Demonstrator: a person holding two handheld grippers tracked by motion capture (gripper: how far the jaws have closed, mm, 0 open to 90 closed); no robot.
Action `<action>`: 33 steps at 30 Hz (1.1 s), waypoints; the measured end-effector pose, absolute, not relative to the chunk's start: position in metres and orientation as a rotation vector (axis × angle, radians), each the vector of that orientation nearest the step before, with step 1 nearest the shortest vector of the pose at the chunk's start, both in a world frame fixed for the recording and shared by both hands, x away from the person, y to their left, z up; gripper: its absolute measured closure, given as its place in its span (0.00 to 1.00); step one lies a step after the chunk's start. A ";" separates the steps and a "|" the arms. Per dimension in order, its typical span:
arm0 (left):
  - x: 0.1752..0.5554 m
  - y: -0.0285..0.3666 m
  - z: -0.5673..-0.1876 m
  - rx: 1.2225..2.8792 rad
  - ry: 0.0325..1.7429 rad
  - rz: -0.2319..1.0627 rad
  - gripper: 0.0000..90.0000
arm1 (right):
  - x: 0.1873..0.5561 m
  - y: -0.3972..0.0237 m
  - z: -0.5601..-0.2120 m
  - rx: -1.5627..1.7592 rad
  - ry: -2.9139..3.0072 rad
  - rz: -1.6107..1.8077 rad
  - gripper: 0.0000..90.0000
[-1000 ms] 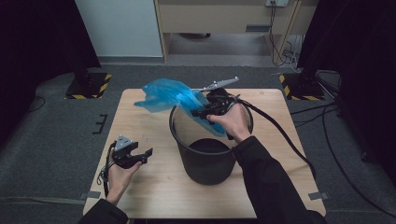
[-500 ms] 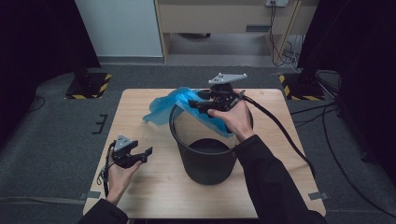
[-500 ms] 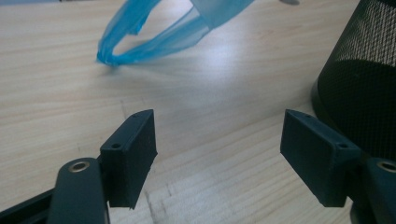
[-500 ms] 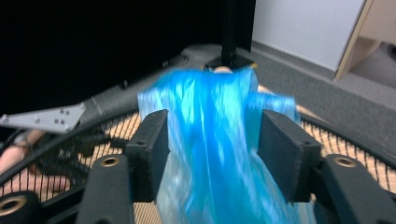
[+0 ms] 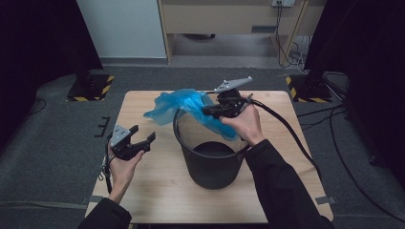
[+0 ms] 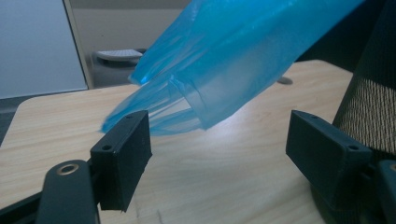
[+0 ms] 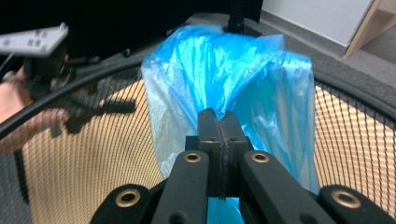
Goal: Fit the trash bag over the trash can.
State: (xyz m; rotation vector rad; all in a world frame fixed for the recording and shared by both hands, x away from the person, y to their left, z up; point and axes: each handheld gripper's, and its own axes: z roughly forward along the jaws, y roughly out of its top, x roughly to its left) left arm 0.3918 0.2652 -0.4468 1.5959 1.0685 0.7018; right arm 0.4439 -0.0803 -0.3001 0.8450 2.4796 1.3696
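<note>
- High view: the right gripper (image 5: 210, 110) pinches a blue bag (image 5: 184, 107) over the black bin (image 5: 210, 160)'s far rim, its length trailing far-left.
- Left gripper (image 5: 136, 140) spread, well apart over bare table (image 5: 157, 191).

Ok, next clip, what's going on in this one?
A person at a wooden table is working a blue plastic bag into a black mesh bin. The right gripper is shut on the bag, holding it over the bin's rim, with part of the bag hanging inside and the rest trailing out over the table. The left gripper is open and holds nothing, to the left of the bin. The bag isn't spread around the rim yet.
</note>
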 end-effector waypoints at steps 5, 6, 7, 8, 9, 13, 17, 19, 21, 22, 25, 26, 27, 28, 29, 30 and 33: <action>0.396 0.260 -0.446 1.556 1.074 0.694 0.25 | 0.440 -0.083 -0.302 0.847 2.519 1.339 1.00; 0.397 0.259 -0.446 1.555 1.069 0.699 0.25 | 0.441 -0.083 -0.303 0.853 2.528 1.323 1.00; 0.397 0.258 -0.445 1.556 1.064 0.698 0.25 | 0.442 -0.083 -0.305 0.856 2.526 1.312 1.00; 0.398 0.256 -0.444 1.554 1.059 0.699 0.26 | 0.444 -0.083 -0.308 0.866 2.530 1.306 1.00; 0.399 0.255 -0.443 1.555 1.054 0.708 0.26 | 0.446 -0.083 -0.310 0.887 2.540 1.295 1.00; 0.407 0.250 -0.440 1.570 1.031 0.736 0.26 | 0.452 -0.079 -0.320 0.932 2.571 1.214 0.93; 0.414 0.244 -0.438 1.580 0.996 0.754 0.25 | 0.452 -0.079 -0.321 0.905 2.550 1.227 0.74; 0.417 0.240 -0.438 1.592 0.984 0.753 0.26 | 0.448 -0.079 -0.317 0.897 2.494 1.324 0.60; 0.421 0.236 -0.440 1.605 0.983 0.760 0.27 | 0.448 -0.080 -0.315 0.884 2.476 1.351 0.54; 0.423 0.234 -0.441 1.608 0.977 0.751 0.27 | 0.448 -0.080 -0.314 0.883 2.454 1.377 0.53; 0.427 0.226 -0.445 1.632 0.952 0.737 0.28 | 0.450 -0.082 -0.309 0.885 2.390 1.467 0.48; 0.428 0.224 -0.446 1.636 0.940 0.732 0.28 | 0.451 -0.082 -0.307 0.884 2.368 1.488 0.47; 0.429 0.221 -0.446 1.645 0.929 0.729 0.28 | 0.452 -0.081 -0.305 0.876 2.347 1.490 0.44; 0.429 0.218 -0.447 1.653 0.920 0.732 0.29 | 0.454 -0.076 -0.302 0.851 2.326 1.492 0.43; 0.429 0.215 -0.448 1.660 0.919 0.733 0.29 | 0.454 -0.076 -0.302 0.851 2.326 1.492 0.43; 0.429 0.213 -0.450 1.673 0.914 0.735 0.29 | 0.455 -0.073 -0.301 0.836 2.326 1.500 0.43; 0.432 0.208 -0.453 1.701 0.905 0.744 0.30 | 0.457 -0.063 -0.302 0.817 2.352 1.497 0.43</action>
